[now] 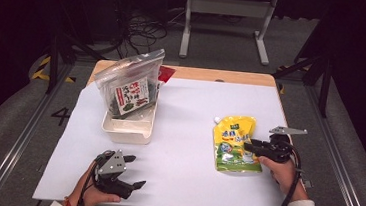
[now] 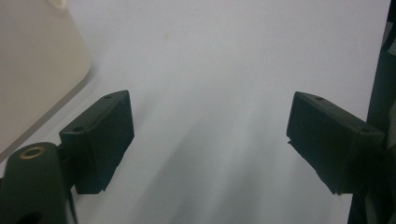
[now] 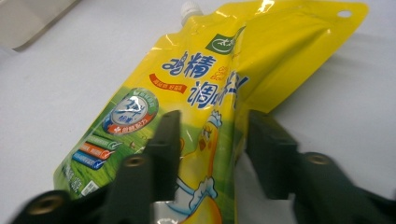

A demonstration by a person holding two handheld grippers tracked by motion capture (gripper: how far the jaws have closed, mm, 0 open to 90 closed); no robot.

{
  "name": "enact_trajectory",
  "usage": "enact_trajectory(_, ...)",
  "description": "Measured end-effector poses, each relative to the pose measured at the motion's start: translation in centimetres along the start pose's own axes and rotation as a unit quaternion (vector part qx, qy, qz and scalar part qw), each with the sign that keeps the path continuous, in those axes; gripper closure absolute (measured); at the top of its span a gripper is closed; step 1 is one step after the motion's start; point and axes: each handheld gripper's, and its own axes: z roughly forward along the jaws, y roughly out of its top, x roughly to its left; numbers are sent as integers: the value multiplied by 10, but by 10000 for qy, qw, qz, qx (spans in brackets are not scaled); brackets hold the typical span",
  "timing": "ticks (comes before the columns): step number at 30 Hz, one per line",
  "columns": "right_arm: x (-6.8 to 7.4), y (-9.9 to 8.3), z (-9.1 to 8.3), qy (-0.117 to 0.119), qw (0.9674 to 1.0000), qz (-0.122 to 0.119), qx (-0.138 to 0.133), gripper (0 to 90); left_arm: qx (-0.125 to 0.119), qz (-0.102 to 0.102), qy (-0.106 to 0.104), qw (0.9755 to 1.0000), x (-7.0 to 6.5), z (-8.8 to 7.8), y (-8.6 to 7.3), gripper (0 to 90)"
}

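A yellow spouted pouch (image 1: 235, 142) printed with a cartoon chick lies flat on the white table at the right, its white cap toward the far side. My right gripper (image 1: 250, 148) reaches in from the pouch's right edge. In the right gripper view the two jaws (image 3: 212, 126) straddle a raised fold of the pouch (image 3: 201, 93) with a gap on either side, so it is open. My left gripper (image 1: 136, 171) rests near the front left edge, wide open with bare table between its jaws (image 2: 210, 126).
A cream plastic bin (image 1: 128, 128) stands left of centre with a clear bag of dark seaweed snacks (image 1: 130, 86) upright in it. A red packet (image 1: 166, 73) lies behind it. The bin's corner (image 2: 37, 70) is close to the left gripper. Metal frame legs stand beyond the table.
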Motion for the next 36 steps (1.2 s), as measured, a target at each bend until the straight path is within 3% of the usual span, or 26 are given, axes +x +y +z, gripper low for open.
enact_trajectory(3,0,1,10,82,9998,66,168,383,14,-12,-33,10000,-1,2,1,155)
enact_trajectory(4,2,1,14,-10,9998,1,192,412,15,19,-39,10000,-1,2,1,155)
enact_trajectory(6,4,3,14,-46,9998,-20,216,566,13,16,-63,10000,-1,3,2,155)
enact_trajectory(7,3,3,13,12,9998,-18,210,683,22,-5,-76,10000,-1,4,2,155)
enact_trajectory(8,3,3,11,64,9998,-51,207,735,19,-32,-95,9999,-1,5,3,155)
enact_trajectory(11,7,3,9,75,9995,-225,198,810,-20,-72,-174,9998,-1,8,7,156)
enact_trajectory(13,9,2,6,159,9995,-257,40,862,-64,-142,-242,9996,0,11,11,156)
enact_trajectory(19,22,-1,2,296,9985,-430,-190,872,-67,-301,-464,9984,3,21,21,156)
enact_trajectory(21,34,1,-5,344,9967,-569,-467,872,-67,-347,-592,9976,3,29,31,154)
enact_trajectory(24,41,1,-6,437,9955,-614,-574,871,-85,-353,-633,9973,2,33,37,153)
enact_trajectory(31,72,2,-7,564,9888,-954,-1002,870,-261,-595,-864,9941,3,49,60,140)
enact_trajectory(36,91,3,-5,701,9840,-1215,-1102,869,-406,-689,-994,9918,3,61,75,136)
